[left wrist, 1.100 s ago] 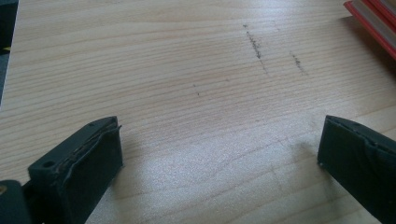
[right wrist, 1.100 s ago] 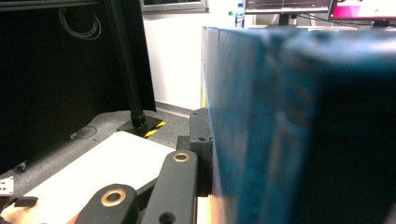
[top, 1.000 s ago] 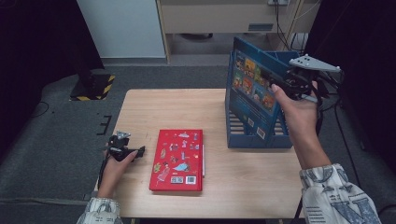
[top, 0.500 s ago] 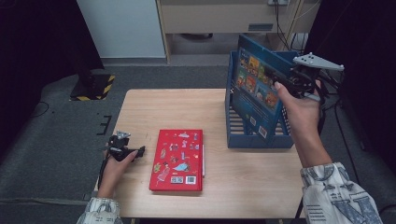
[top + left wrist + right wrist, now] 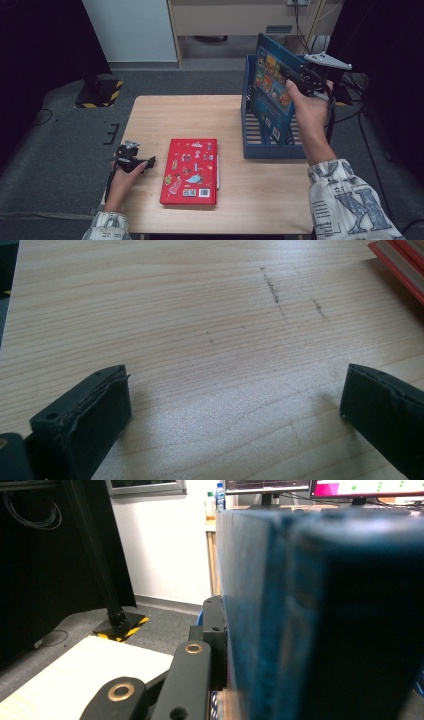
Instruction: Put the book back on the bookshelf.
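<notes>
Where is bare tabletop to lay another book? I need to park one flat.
Free: the far-left strip of the table, bordered by the red book and blue rack, and the near-right corner. Crowded: the rack, where the right gripper holds the blue book.

Books we count: two, one blue book (image 5: 270,85) and one red book (image 5: 190,171)
Blue racks: one blue file rack (image 5: 272,149)
Tables: one wooden table (image 5: 190,117)
Grippers we see: two, the left gripper (image 5: 145,164) and the right gripper (image 5: 300,80)

The book (image 5: 271,80) held aloft has a blue cover with small bright picture squares. The flat book (image 5: 190,171) is red, dotted with cartoon figures. The rack (image 5: 272,147) is blue; the surface (image 5: 175,120) is pale woodgrain.
</notes>
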